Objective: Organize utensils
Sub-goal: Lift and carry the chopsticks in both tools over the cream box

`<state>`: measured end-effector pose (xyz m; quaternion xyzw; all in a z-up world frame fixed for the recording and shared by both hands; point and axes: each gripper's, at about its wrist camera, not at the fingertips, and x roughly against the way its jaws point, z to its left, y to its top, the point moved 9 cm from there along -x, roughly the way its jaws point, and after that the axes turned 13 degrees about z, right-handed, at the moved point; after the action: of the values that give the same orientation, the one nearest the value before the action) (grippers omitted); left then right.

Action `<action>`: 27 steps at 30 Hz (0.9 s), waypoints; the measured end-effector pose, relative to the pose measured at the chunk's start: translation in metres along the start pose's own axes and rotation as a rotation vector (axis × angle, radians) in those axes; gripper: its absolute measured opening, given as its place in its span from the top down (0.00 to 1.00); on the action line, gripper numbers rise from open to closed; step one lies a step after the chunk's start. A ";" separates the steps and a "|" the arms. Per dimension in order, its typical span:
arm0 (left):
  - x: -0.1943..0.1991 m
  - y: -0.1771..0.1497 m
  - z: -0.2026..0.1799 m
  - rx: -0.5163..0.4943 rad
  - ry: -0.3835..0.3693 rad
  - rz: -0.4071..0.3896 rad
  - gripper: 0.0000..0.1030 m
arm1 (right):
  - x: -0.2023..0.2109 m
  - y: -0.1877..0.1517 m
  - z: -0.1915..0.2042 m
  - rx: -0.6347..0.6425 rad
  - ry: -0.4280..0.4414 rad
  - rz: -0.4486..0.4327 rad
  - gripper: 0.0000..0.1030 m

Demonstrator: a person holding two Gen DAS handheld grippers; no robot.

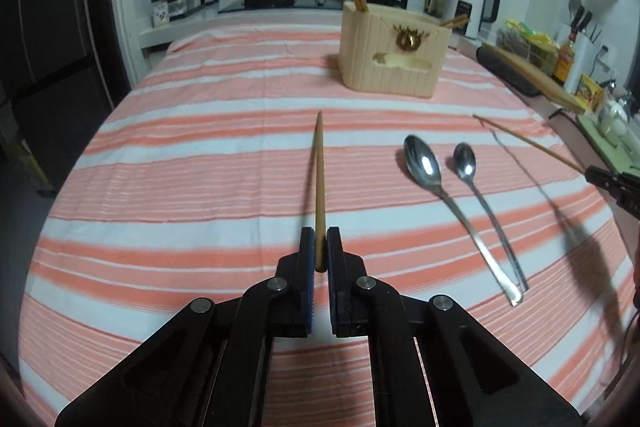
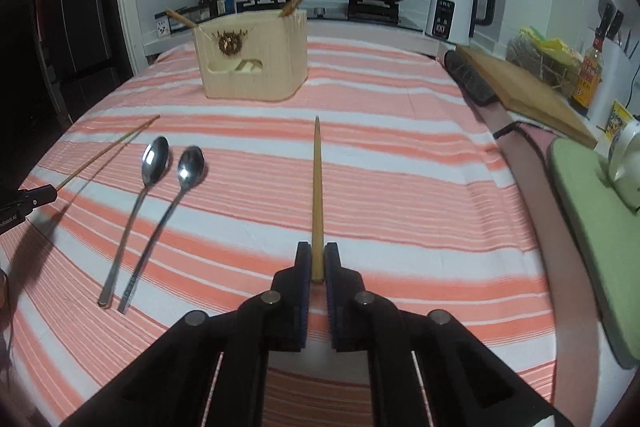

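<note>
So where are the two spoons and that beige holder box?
larger spoon [image 1: 423, 163], left wrist view, on its bowl.
smaller spoon [image 1: 465, 161], left wrist view, on its bowl.
beige holder [image 2: 256, 67], right wrist view, on its front wall.

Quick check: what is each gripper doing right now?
Left gripper: closed on a wooden chopstick.
Right gripper: closed on another wooden chopstick.

The white kettle [image 2: 448, 11], upper right of the right wrist view, shows "100" on its display; other labels are unreadable.
</note>
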<state>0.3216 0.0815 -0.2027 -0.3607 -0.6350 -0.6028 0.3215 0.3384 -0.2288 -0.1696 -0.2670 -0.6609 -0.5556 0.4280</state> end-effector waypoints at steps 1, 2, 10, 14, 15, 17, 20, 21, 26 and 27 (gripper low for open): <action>0.012 0.006 0.000 -0.002 -0.004 -0.023 0.96 | 0.011 0.006 0.000 0.006 -0.002 -0.023 0.93; 0.023 0.011 0.001 -0.002 -0.010 -0.045 0.96 | 0.023 0.012 0.002 0.011 -0.001 -0.048 0.93; 0.102 0.049 -0.003 -0.010 -0.064 -0.194 0.96 | 0.098 0.049 0.020 0.035 0.036 -0.215 0.93; 0.116 0.056 -0.009 -0.025 -0.081 -0.222 0.97 | 0.118 0.057 0.029 0.046 0.061 -0.256 0.93; 0.119 0.057 -0.010 -0.024 -0.083 -0.230 0.97 | 0.122 0.057 0.031 0.050 0.064 -0.264 0.93; 0.123 0.059 -0.012 -0.021 -0.092 -0.241 0.97 | 0.129 0.058 0.034 0.055 0.069 -0.279 0.93; 0.126 0.064 -0.014 -0.016 -0.104 -0.249 0.97 | 0.134 0.060 0.038 0.057 0.082 -0.291 0.93; 0.127 0.065 -0.015 -0.016 -0.106 -0.250 0.97 | 0.136 0.061 0.038 0.055 0.088 -0.293 0.93; 0.130 0.070 -0.017 -0.020 -0.120 -0.255 0.97 | 0.145 0.066 0.042 0.044 0.126 -0.313 0.93; 0.131 0.072 -0.018 -0.020 -0.123 -0.256 0.97 | 0.146 0.068 0.043 0.043 0.133 -0.317 0.93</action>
<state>0.3124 0.0739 -0.0528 -0.3163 -0.6881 -0.6220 0.1991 0.3113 -0.1893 -0.0096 -0.1130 -0.6768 -0.6182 0.3835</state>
